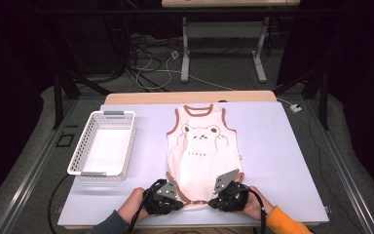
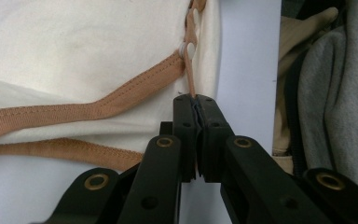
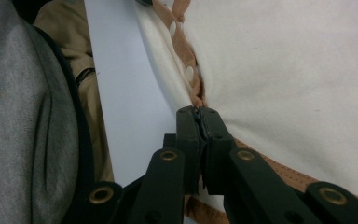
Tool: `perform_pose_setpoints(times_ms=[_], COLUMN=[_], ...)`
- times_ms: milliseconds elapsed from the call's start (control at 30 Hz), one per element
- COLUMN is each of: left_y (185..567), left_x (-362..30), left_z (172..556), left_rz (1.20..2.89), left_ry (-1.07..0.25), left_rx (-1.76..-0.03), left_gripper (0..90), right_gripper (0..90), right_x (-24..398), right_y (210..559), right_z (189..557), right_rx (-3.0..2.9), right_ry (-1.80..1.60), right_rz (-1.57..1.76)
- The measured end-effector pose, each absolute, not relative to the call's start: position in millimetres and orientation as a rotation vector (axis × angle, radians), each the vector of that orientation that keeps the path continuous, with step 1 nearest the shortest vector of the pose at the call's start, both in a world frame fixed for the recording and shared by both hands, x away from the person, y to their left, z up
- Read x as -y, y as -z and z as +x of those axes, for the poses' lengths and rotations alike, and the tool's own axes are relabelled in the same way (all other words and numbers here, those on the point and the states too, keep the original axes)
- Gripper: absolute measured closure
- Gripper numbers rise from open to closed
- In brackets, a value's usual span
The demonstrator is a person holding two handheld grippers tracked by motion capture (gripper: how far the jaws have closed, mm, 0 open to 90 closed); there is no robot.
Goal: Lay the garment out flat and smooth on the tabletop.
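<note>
A cream baby bodysuit (image 1: 202,146) with brown trim is lying flat on the pale surface (image 1: 272,161), neck opening away from the person and the snap-fastened bottom hem nearest them. Both claws are working at that near hem, one at each corner of the crotch flap.

The left claw (image 2: 196,105) is clenched on the brown trim (image 2: 98,109) of the bodysuit: in the left gripper view its jaws are meeting with a thin strip of the binding pinched between them, and a white snap (image 2: 190,49) is sitting just beyond the tips. The right claw (image 3: 200,114) is likewise clenched on the hem, its jaws closing on the trim where the line of snaps (image 3: 189,72) runs away ahead of the tips.

Gripping both bottom corners at once is probably a way of keeping the hem taut and level, so the cloth can be lifted and carried as one edge instead of bunching; taking the stitched binding rather than the soft body fabric is giving the jaws something firm to bite. With the garment spread smooth ahead of both claws, this looks like the start of a fold, bottom toward the neckline.

A white slatted basket (image 1: 104,146) is standing well off to the left of the left claw, holding nothing, likely the place the folded garment is meant to end up. The person's hands (image 1: 131,204) are resting low at the near edge of the surface.
</note>
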State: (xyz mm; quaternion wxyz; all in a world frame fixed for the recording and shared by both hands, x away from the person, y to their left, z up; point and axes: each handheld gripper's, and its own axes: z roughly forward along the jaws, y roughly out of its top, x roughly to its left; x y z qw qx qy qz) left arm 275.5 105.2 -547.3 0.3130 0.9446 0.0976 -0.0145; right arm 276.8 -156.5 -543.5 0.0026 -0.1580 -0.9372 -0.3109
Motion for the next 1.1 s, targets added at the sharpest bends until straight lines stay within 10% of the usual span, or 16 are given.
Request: perform_pose_setpoints(times_ms=[700,1100], left_y=[547,548], left_x=[-115,-112], left_z=[265,266], left_rz=[2.496,2.485], left_ry=[0.087,0.031], left_rx=[-0.252,-0.275], left_gripper=[87.4,72.9], right_gripper=[87.6,87.7], right_x=[150,149], right_y=[544,544], right_z=[270,269], right_rx=[2.908,2.903], right_ry=[0.958,0.961], right_rz=[-0.454,-0.456])
